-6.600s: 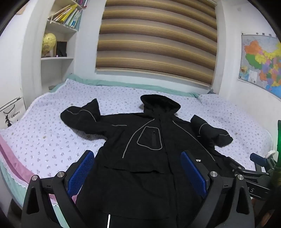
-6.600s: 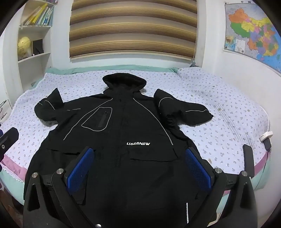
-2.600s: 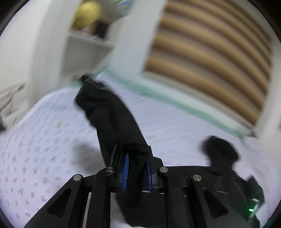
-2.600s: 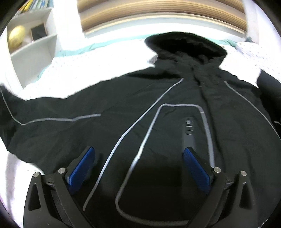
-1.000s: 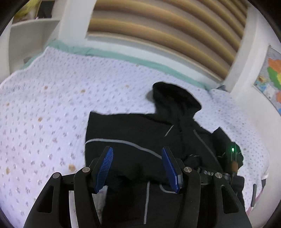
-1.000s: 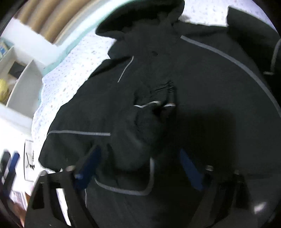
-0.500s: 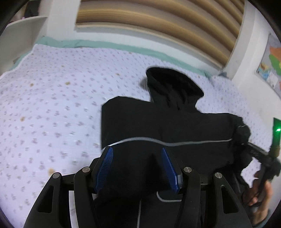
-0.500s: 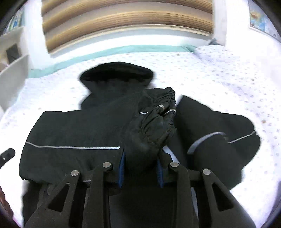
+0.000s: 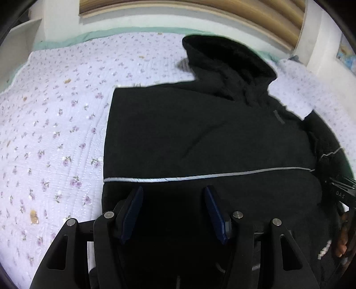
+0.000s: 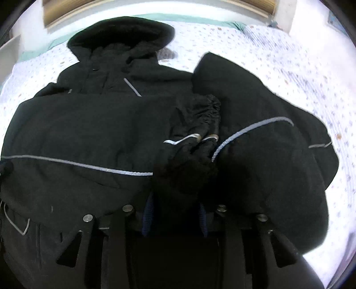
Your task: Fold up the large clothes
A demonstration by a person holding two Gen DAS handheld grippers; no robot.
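A: Left gripper (image 9: 173, 209)?

B: Its blue pads (image 9: 133, 211) stand well apart over the black jacket (image 9: 200, 137), released, with nothing clamped between them. Whether the tips touch the cloth cannot be told.

A: And the jacket?

B: It lies spread on a floral-print bedspread (image 9: 55, 115), hood (image 9: 224, 60) toward the far wall, one sleeve (image 9: 200, 155) folded across the chest with a grey reflective stripe (image 9: 200, 176) running along it.

A: Right gripper (image 10: 175, 216)?

B: Its jaws are narrow and easing open, with the bunched elastic cuff (image 10: 195, 124) of that sleeve between the pads. The other sleeve (image 10: 267, 142) lies crumpled to the right.

A: The room?

B: A teal bed edge (image 9: 93, 36) meets the wall, a striped brown window blind (image 9: 200, 13) above it. At far right, a person's hand (image 9: 343, 235) shows in the left wrist view.
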